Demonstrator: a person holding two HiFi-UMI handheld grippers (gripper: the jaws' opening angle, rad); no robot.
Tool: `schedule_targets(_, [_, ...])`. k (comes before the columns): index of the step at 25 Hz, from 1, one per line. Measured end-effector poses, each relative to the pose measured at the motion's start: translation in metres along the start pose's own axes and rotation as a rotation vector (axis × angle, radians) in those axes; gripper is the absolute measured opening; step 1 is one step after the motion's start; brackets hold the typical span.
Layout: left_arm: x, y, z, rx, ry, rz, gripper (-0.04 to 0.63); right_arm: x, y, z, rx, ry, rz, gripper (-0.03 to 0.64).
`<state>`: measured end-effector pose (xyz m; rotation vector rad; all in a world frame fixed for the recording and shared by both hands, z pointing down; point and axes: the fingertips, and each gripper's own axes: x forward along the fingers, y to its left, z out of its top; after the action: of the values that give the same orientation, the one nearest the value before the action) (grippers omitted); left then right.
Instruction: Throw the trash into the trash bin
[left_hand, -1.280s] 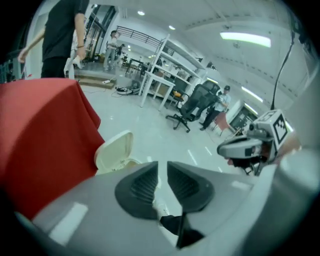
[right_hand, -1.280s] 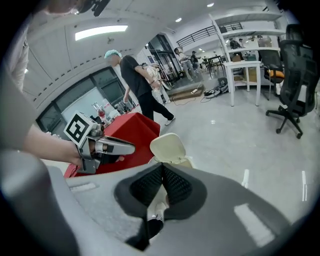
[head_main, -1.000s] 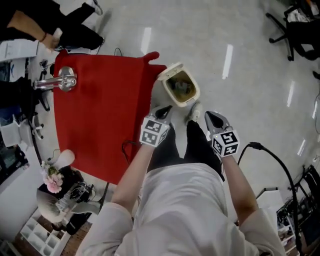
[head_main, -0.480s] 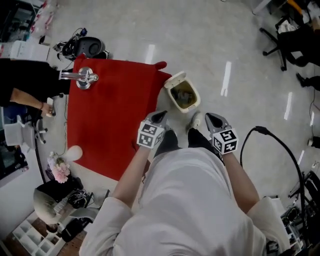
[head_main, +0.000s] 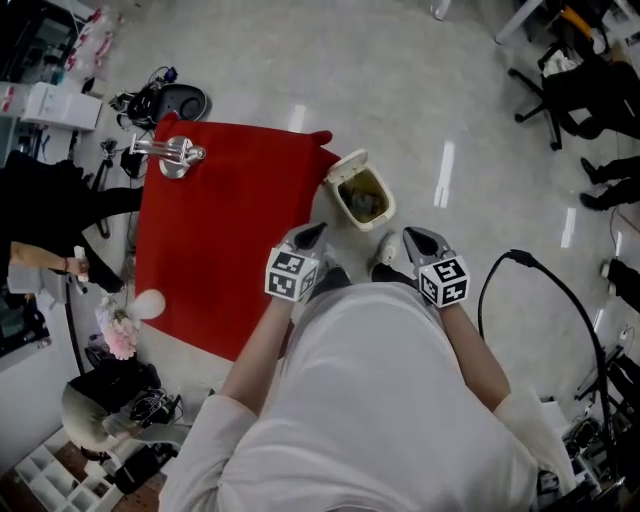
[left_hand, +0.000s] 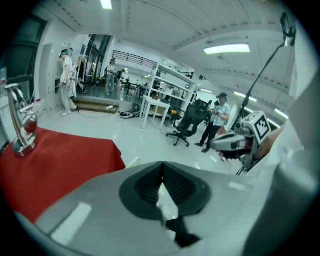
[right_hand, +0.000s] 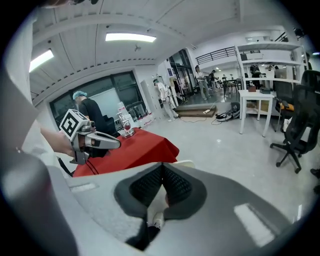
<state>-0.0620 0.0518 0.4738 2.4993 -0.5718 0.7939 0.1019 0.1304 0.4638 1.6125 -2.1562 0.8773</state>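
Hanging near the trash bin (head_main: 342, 200), left gripper (head_main: 314, 233) and right gripper (head_main: 418, 238) have fingers closed on nothing — trash (head_main: 365, 198) seems already inside; next calls for checking the worktop (head_main: 220, 230) for more

Matt red cloth (head_main: 220, 240), a shiny metal stand (head_main: 172, 155), a smooth cream plastic trash bin (head_main: 345, 165), glossy pale floor (head_main: 400, 80).

Overhead view, two low views; common red cloth (head_main: 220, 230)
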Motion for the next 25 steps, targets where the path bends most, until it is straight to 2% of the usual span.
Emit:
schedule_targets(5, [-0.011,-0.001,0.011,-0.03,-0.041,0.004,0.006,-0.001,0.007,0.007,-0.026,-0.014,0.019,-0.002])
schedule_targets(12, [-0.016,-0.005,0.018,-0.03,-0.045,0.011,0.006,-0.007,0.003,0.015,-0.001,-0.023,0.03,-0.002])
schedule_targets(25, [-0.02,0.007,-0.001,-0.024,-0.041,0.007,0.006,0.0,0.012,0.007,0.005,-0.052,0.001,-0.002])
